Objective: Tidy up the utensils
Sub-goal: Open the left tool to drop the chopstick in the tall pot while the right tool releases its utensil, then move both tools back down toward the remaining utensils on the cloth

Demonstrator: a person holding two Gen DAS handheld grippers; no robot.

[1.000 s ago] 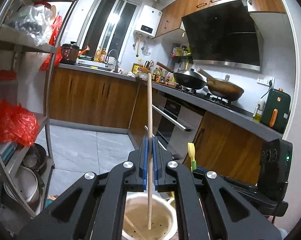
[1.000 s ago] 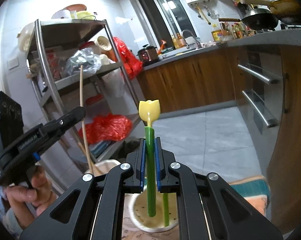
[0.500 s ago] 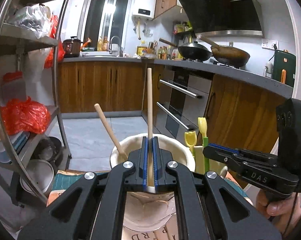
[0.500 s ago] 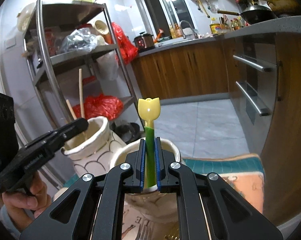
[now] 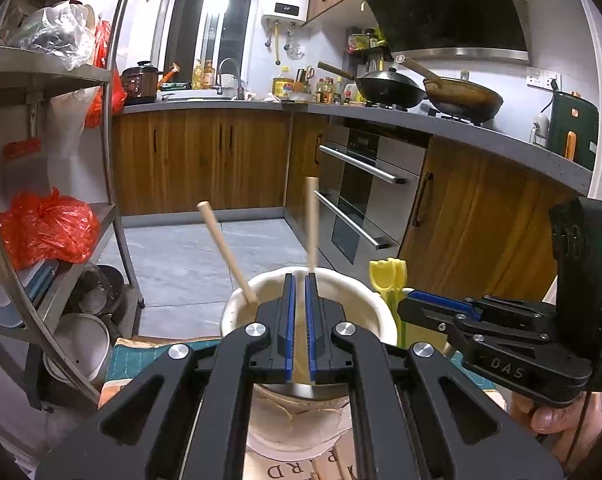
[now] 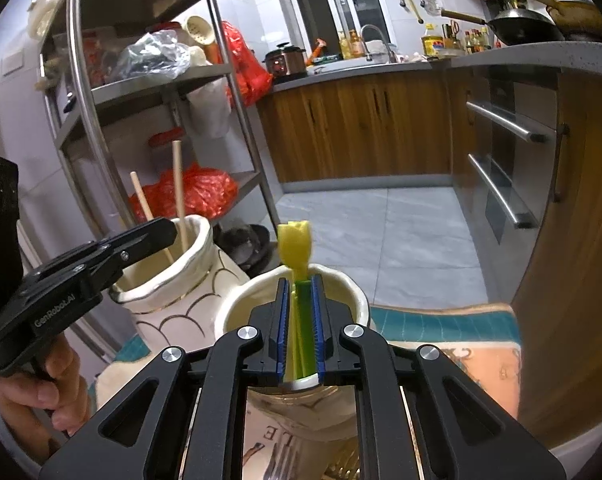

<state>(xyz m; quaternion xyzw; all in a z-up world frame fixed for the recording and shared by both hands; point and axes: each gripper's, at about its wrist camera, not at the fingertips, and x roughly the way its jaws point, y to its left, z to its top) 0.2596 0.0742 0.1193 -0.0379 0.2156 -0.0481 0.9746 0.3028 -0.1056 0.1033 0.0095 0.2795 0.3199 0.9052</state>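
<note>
My left gripper [image 5: 297, 280] is open just above a cream ceramic holder [image 5: 365, 300]. Two wooden chopsticks [image 5: 311, 224] stand loose inside it, one upright and one [image 5: 225, 252] leaning left. My right gripper [image 6: 299, 282] is open over a second cream holder [image 6: 353, 300]. Two green utensils with yellow tulip tops [image 6: 295, 244] stand in it between the jaws. The left gripper [image 6: 157, 236] also shows in the right wrist view beside the chopstick holder [image 6: 173, 280]. The right gripper [image 5: 433, 304] shows in the left wrist view, next to the tulip tops [image 5: 387, 274].
Both holders stand on a printed cloth mat [image 6: 461, 344]. A steel shelf rack [image 5: 41, 200] with bags and pots stands on the left. Wooden cabinets and an oven [image 5: 361, 200] run along the right under a grey counter.
Both grippers came down to the holders' rims and opened. The chopstick and the green utensil dropped into their holders and now stand free.
</note>
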